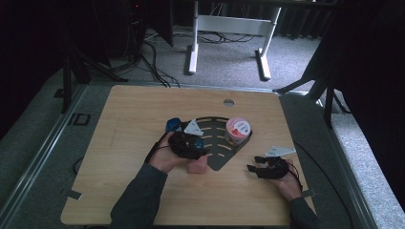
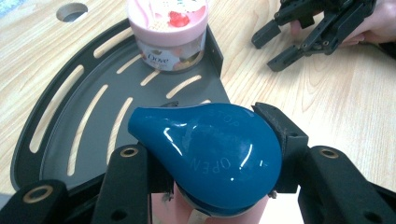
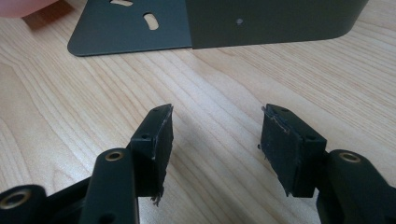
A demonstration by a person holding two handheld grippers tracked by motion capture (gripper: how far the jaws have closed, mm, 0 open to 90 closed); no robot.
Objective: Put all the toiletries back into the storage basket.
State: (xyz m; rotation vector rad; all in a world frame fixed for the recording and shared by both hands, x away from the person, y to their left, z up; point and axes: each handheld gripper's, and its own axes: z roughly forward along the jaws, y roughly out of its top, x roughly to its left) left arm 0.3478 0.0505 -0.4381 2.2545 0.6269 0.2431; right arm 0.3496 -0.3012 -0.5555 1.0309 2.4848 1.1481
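Observation:
My left gripper (image 2: 210, 140) is shut on the glossy blue teardrop cap (image 2: 210, 158) of a pink bottle (image 1: 197, 166), one pad on each side of the cap. In the high view the left gripper (image 1: 201, 149) holds the bottle upright at the near edge of a dark grey slotted corner tray (image 1: 220, 157). A pink Dove jar (image 1: 237, 130) stands in the tray's far right corner (image 2: 212, 44). My right gripper (image 3: 215, 126) hovers open just over the bare wood, right of the tray, its pads (image 3: 159, 140) holding nothing. The right gripper (image 1: 258, 168) points left toward the tray.
The wooden table (image 1: 133, 114) has a round cable hole (image 1: 229, 102) near its far edge. A small blue object (image 1: 173, 125) lies behind my left hand. The tray's upright wall (image 3: 271, 21) stands just ahead of the right gripper. A desk frame (image 1: 229, 24) stands beyond the table.

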